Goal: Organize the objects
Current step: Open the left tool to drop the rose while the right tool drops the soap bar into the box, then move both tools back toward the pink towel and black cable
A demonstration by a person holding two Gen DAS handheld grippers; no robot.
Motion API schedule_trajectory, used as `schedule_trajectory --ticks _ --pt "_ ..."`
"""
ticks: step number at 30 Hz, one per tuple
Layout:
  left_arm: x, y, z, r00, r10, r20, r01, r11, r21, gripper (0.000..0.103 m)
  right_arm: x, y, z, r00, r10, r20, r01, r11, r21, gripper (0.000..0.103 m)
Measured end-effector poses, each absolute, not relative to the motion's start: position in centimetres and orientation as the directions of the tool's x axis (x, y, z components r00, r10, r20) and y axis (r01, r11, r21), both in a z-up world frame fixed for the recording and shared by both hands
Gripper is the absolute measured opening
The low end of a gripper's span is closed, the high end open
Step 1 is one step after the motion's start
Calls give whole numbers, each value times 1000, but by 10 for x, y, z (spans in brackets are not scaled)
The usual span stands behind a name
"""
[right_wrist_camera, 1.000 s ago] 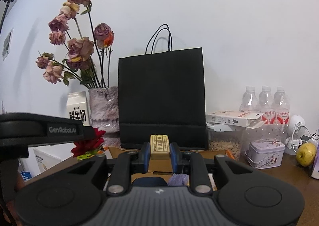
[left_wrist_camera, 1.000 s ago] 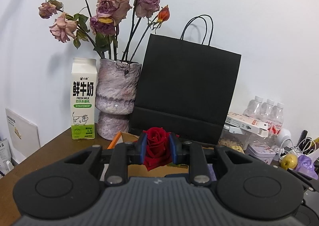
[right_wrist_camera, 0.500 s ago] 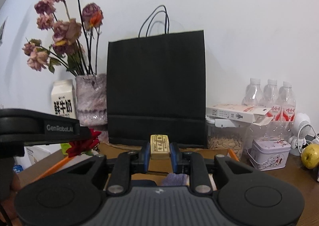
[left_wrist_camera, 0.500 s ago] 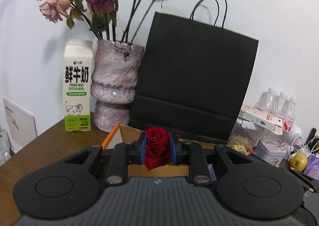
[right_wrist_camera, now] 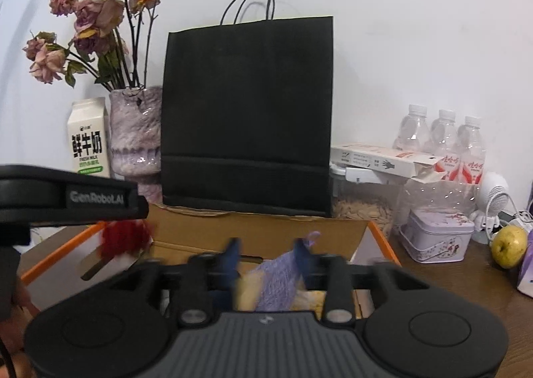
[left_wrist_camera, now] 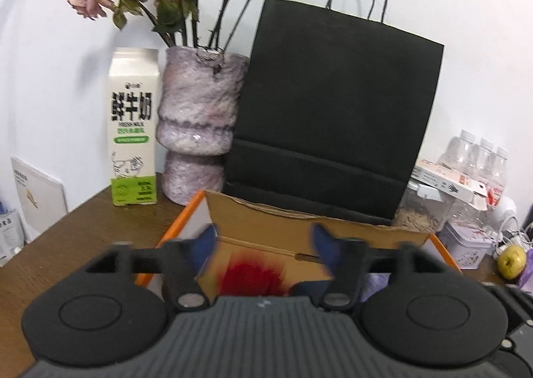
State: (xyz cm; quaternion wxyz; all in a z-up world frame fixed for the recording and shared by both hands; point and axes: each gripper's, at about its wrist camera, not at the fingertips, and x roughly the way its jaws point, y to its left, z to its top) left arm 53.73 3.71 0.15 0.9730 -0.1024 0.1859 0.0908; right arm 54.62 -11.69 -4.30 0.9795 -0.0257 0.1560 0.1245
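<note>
Right view only: left gripper [right_wrist_camera: 133, 211] at left edge, rose [right_wrist_camera: 125, 239] below. Both grippers just opened, nothing gripped; right gripper [right_wrist_camera: 268, 253] over box [right_wrist_camera: 260, 228].

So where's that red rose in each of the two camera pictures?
Left wrist view: the red rose is a blurred red patch at bottom centre, below the open left gripper, over the cardboard box.
Right wrist view: red rose at lower left.
Shared landmark: the black paper bag behind the box.
</note>
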Motion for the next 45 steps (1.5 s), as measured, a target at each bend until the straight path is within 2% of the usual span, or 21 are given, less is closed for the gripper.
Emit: schedule_trajectory --ticks 1,2,6,14,25,45 --pt "536 37 2 915 159 -371 -231 960 -159 103 545 -117 -43 926 224 -304 -240 971 -16 91" --pt "535 36 3 917 185 -354 -250 956 -150 103 544 -117 -43 933 210 -292 -225 974 -21 99" --pt "534 37 4 915 201 -349 -264 954 -144 103 547 -119 -42 932 203 -302 -216 976 -10 103" --pt "529 39 6 916 204 -346 -275 946 -170 103 543 -121 -39 929 219 -297 -229 973 0 103" --pt "494 40 23 942 177 -286 -244 945 -217 103 513 -123 -28 933 255 -253 -267 964 -14 103" --pt "402 24 21 972 111 -208 -146 975 -165 103 425 -156 -39 925 284 -251 -308 950 -60 103"
